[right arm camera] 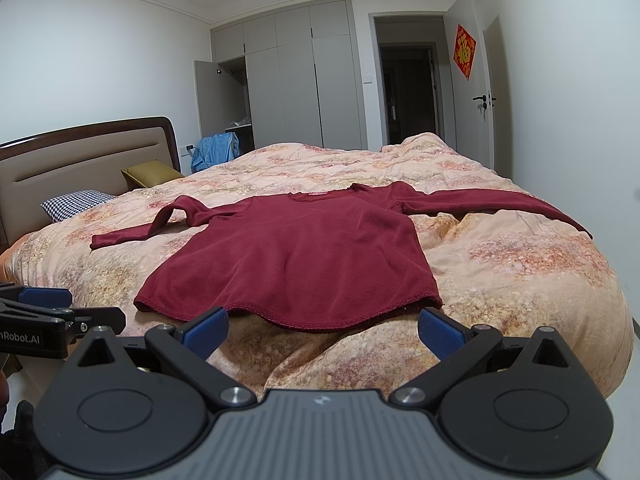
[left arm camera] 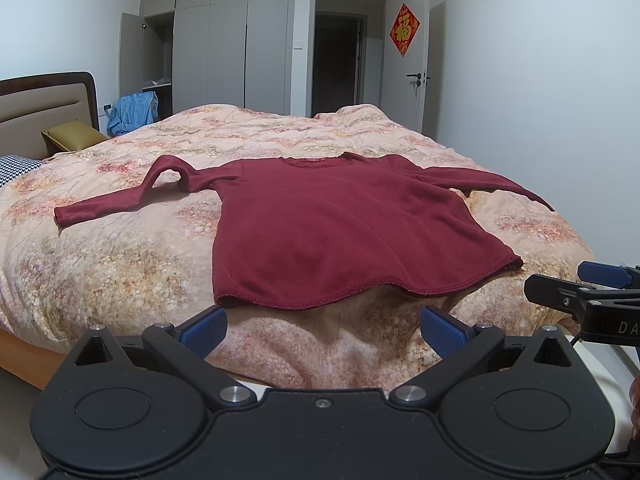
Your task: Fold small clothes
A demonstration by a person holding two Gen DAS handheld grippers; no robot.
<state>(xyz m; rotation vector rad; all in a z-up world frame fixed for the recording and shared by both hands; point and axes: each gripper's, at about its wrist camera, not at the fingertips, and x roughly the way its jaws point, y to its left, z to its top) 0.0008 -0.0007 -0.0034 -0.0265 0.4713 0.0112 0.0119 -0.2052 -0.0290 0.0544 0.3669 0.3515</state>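
A dark red long-sleeved top (left arm camera: 340,220) lies flat on the floral bedspread (left arm camera: 120,272), hem toward the near edge and both sleeves thrown outward, presumably laid open so a fold can begin. The left tool (left arm camera: 323,330) and right tool (right arm camera: 323,330) hover just short of the hem, fingers spread wide and empty, side by side.

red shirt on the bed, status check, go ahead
Left gripper and right gripper open, short of the hem. Red shirt flat on bedspread, unfolded, sleeves out. Nothing in the way.
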